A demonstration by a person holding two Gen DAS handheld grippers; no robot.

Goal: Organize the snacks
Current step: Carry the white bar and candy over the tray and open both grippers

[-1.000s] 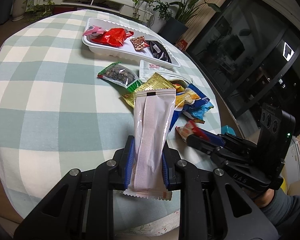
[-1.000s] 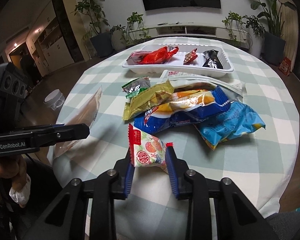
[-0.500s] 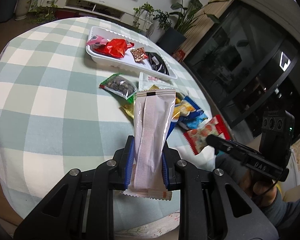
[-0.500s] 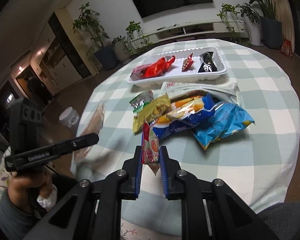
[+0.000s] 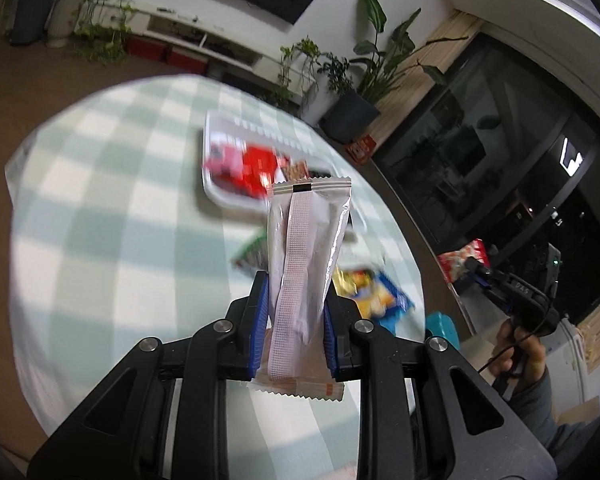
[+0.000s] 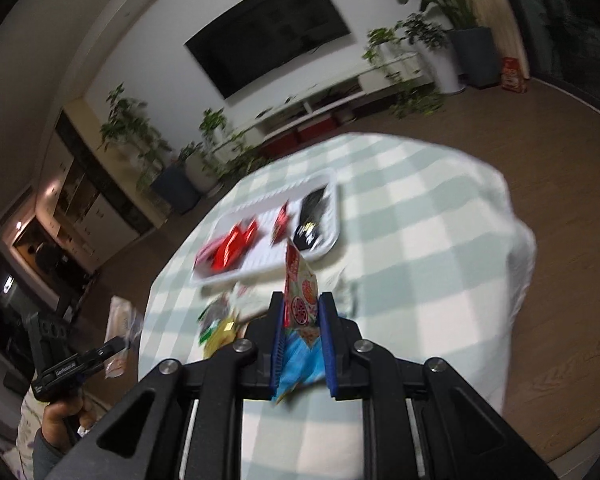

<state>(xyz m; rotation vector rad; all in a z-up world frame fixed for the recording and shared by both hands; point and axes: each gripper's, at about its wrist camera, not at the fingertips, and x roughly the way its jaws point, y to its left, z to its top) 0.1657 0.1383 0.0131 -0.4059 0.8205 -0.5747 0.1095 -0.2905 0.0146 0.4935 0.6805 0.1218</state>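
Both grippers lifted off table since earlier frame. Right gripper [image 6: 302, 344], then spread around red-and-white snack packet [image 6: 300, 300], now pinches it in air. Left gripper [image 5: 294, 320] pinches long pale sachet [image 5: 306, 256] upright. White tray [image 6: 324, 246] holds a few packets — heap of snacks [image 5: 376, 296] left on checked tablecloth [image 5: 100, 240], two in transit.

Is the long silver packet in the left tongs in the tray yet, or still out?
Still out. The silver packet is pinched in the left tongs, held up above the checked table, short of the white tray.
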